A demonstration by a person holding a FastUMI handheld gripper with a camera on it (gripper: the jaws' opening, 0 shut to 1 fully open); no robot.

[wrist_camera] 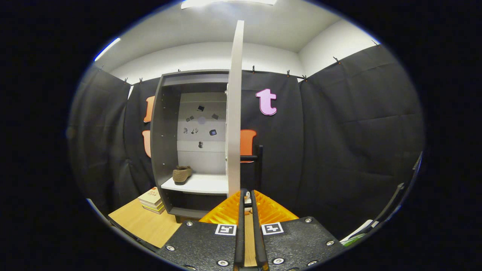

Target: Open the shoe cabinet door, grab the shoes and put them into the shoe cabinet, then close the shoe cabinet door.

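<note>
The shoe cabinet (pixel 164 150) stands on the wooden table with its door (pixel 234 113) swung out towards me, so I see the door edge-on. A brown shoe (pixel 182 174) lies on the white shelf (pixel 199 184) inside, near the left wall. My gripper (pixel 246 195) is at the door's lower front edge. Its fingers (pixel 226 212) are drawn close together, and a small pale handle (pixel 247 195) on the door is pinched between the tips.
A stack of books (pixel 152 200) lies on the wooden table (pixel 147 226) left of the cabinet's foot. A dark stand (pixel 258 158) rises behind the door. Black cloth walls close in the back and the right side.
</note>
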